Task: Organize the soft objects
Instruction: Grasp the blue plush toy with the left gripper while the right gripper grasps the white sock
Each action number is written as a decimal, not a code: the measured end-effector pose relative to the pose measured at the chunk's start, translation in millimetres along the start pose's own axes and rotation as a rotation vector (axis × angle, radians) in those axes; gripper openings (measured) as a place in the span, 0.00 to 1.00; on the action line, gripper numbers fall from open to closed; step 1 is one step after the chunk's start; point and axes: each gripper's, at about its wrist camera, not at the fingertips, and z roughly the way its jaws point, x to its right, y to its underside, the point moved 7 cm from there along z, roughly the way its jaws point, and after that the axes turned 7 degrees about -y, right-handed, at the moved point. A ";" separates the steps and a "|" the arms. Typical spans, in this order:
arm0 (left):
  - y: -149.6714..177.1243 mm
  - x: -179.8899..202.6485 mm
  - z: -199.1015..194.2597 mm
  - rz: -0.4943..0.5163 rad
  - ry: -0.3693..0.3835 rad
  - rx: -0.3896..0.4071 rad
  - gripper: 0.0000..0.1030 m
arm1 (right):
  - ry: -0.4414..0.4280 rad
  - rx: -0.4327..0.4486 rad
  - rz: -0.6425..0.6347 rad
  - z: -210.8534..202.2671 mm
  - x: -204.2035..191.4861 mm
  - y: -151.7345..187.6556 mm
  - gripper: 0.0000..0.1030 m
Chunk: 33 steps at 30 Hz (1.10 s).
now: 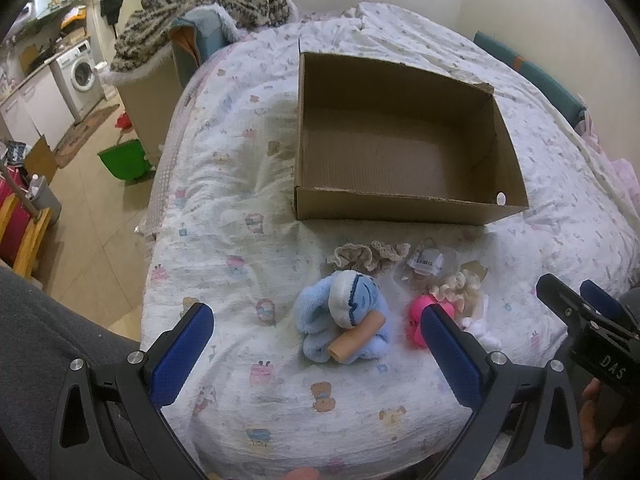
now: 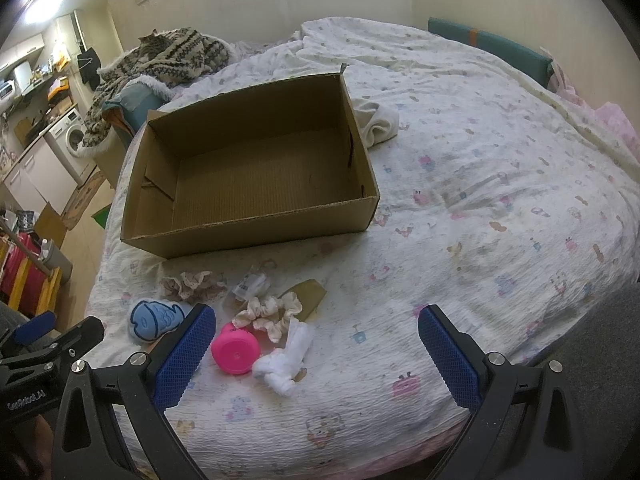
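Observation:
An open, empty cardboard box (image 1: 400,200) (image 2: 248,236) sits on the bed. In front of it lie a blue plush fish toy (image 1: 344,320) (image 2: 154,318), a pink plastic toy (image 1: 416,320) (image 2: 236,352), a beige lace scrunchie (image 1: 370,256) (image 2: 192,286), a cream scrunchie (image 1: 460,286) (image 2: 268,312), a white knotted cloth (image 2: 286,360) and a small clear packet (image 1: 430,264) (image 2: 250,284). My left gripper (image 1: 316,344) is open and empty, just short of the blue fish. My right gripper (image 2: 316,344) is open and empty, near the white cloth and the pink toy.
The bed has a white patterned quilt (image 2: 480,200). A folded white cloth (image 2: 380,122) lies behind the box. The bed's left edge drops to the floor, with a green bin (image 1: 124,158), a washing machine (image 1: 80,76) and a knit blanket pile (image 1: 200,4).

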 end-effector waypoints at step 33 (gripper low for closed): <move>-6.5 14.4 55.2 -0.063 0.191 -0.274 0.28 | -0.254 -0.360 0.282 58.3 6.7 37.4 0.85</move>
